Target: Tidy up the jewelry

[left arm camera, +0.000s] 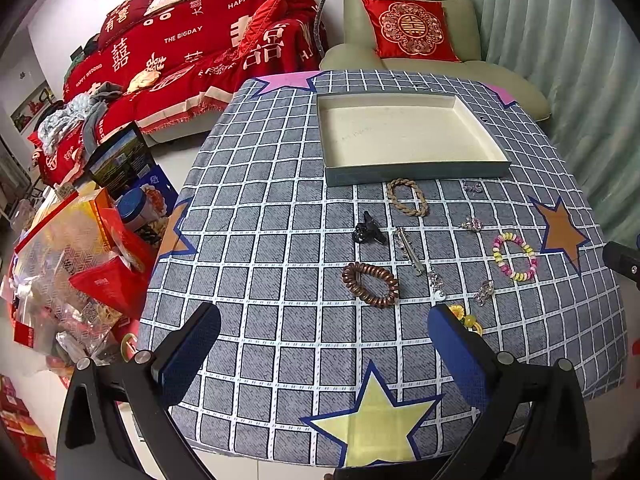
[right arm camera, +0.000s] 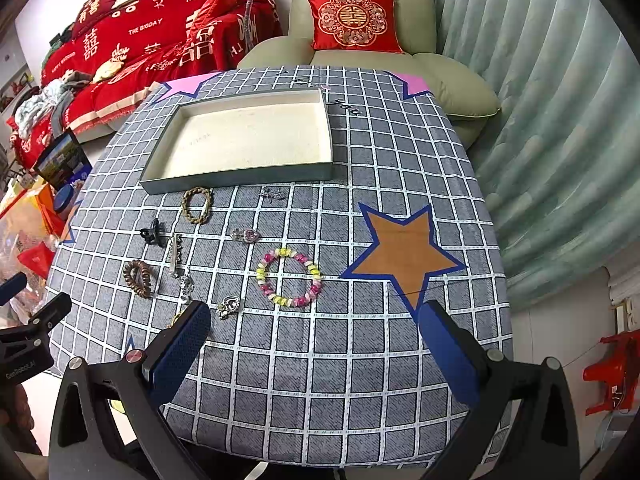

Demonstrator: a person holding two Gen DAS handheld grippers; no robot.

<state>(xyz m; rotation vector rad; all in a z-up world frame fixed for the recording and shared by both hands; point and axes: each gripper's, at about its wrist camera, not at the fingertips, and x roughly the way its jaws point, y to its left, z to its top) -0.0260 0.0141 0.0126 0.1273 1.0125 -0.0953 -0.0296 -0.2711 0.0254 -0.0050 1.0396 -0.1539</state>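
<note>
— Checked surface [left arm camera: 280,200], tray [left arm camera: 412,168] empty, jewelry loose before it?
— Yes; both my fingers spread, holding nothing. Beaded bracelet [right arm camera: 289,277] could roll off my pads if pinched off-centre.

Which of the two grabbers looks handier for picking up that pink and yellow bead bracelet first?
Probably the right gripper: the bead bracelet lies just ahead between its open fingers. From the left gripper, also open, it sits far off to the side.

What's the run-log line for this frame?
stage: pre-grasp | left gripper: open | right gripper: open | tray: empty | beaded bracelet: on tablecloth
</note>
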